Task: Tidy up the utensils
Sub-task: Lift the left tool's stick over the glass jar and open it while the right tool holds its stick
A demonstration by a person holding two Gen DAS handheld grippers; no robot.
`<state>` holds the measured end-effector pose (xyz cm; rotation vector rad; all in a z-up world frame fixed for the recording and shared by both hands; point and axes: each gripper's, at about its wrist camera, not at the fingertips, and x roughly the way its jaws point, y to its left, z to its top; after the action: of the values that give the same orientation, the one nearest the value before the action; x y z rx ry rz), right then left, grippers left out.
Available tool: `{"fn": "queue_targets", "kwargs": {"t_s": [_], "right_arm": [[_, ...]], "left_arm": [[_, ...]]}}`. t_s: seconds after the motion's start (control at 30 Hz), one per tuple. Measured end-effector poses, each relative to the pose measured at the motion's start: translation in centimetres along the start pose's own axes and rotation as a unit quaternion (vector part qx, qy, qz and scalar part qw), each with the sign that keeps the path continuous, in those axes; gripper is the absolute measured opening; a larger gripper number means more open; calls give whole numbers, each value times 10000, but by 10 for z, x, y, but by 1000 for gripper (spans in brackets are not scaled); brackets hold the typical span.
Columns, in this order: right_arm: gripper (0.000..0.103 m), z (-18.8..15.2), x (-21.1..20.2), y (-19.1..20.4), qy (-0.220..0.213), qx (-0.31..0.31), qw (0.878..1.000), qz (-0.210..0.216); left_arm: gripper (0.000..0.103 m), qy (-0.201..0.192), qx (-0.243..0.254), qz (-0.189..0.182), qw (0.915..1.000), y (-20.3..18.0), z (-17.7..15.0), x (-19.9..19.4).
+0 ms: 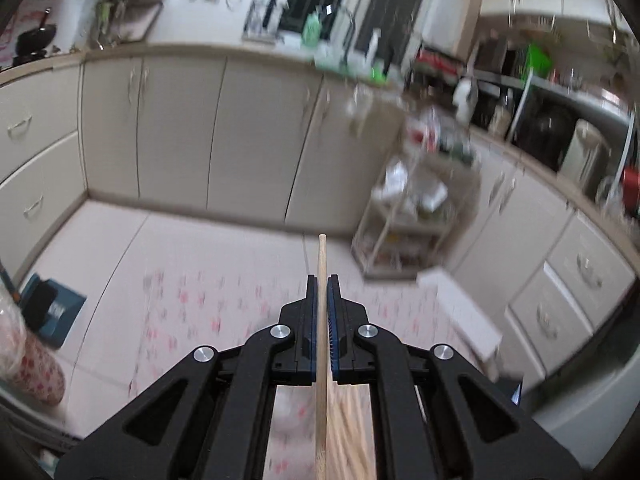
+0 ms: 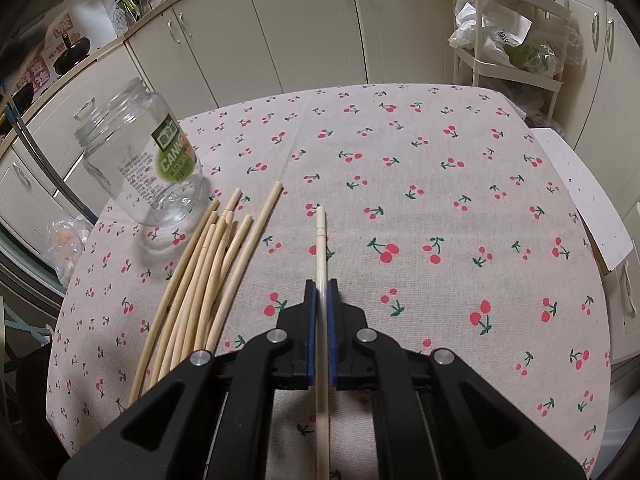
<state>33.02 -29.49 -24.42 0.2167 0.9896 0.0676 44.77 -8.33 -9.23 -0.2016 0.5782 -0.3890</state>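
Note:
My left gripper [image 1: 322, 280] is shut on a wooden chopstick [image 1: 322, 256] that points forward, raised and aimed at the kitchen cabinets; the view is blurred. My right gripper [image 2: 321, 286] is shut on another wooden chopstick [image 2: 321, 236] held just above the cherry-print tablecloth [image 2: 440, 200]. A pile of several wooden chopsticks [image 2: 208, 272] lies on the cloth to the left of the right gripper. An empty glass jar [image 2: 140, 156] with a green label stands at the far left, beyond the pile's tips.
A white tiered cart [image 2: 508, 40] with bags stands beyond the table's far right corner and also shows in the left wrist view [image 1: 412, 208]. Beige cabinets [image 1: 200, 132] line the walls. A white board [image 2: 584, 200] sticks out past the table's right edge.

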Motion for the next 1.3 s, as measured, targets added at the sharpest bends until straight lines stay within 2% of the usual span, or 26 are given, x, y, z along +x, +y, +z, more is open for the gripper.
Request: {"fn": "queue_targets", "kwargs": {"t_s": [0.23,0.5,0.77,1.0,1.3], "right_arm": [[6,-1,-1,1,-36,-24,10000,-5],[6,0,0,1,-43,-39,10000,4],[6,2,0,-1,4,70,9999,90],[6,4,-1,-5,-19,270,9989,384],[6,20,-40,3,-953,416,9901,941]], "left_arm": [[4,-925,-317,-61,9952,8,42,22],[4,-1526,-348,493,9864,12,54,65],[4,-1566,-161,758,9846,14,21,78],[5,-1516,9,756,9855,12,-3,72],[5,-1121,398,680,9906,15,-33,54]]}}
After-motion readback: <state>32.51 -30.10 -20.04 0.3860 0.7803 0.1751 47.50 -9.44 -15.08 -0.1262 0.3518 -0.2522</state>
